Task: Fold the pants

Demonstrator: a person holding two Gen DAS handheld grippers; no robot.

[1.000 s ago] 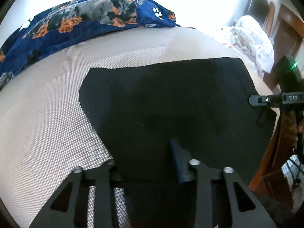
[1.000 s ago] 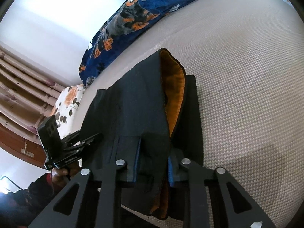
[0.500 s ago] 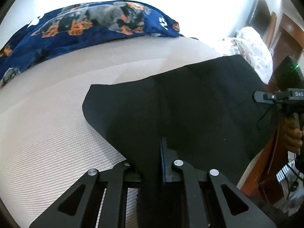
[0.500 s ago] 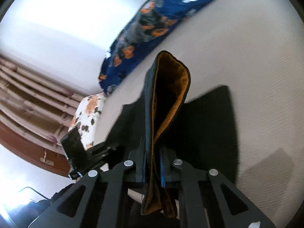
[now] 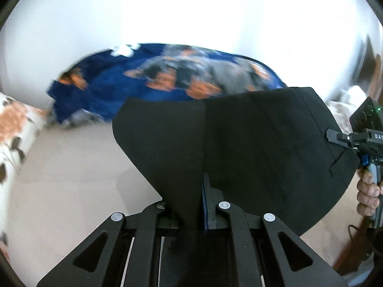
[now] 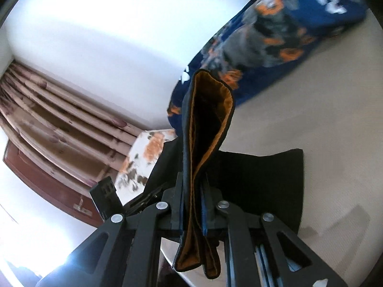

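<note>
Beige bed (image 5: pixel 71 179) | left gripper (image 5: pixel 191 205) clamps black pants (image 5: pixel 251 148) | right gripper (image 6: pixel 192 205) pinches waistband; only its view shows orange lining (image 6: pixel 225 124) | blue blanket (image 5: pixel 143 83) behind

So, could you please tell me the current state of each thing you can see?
Black pants with orange lining: lifted, held by both tools.
Left tool: shut on the pants.
Right tool: shut on the waistband.
Blue dog-print blanket: bunched on the bed.
</note>
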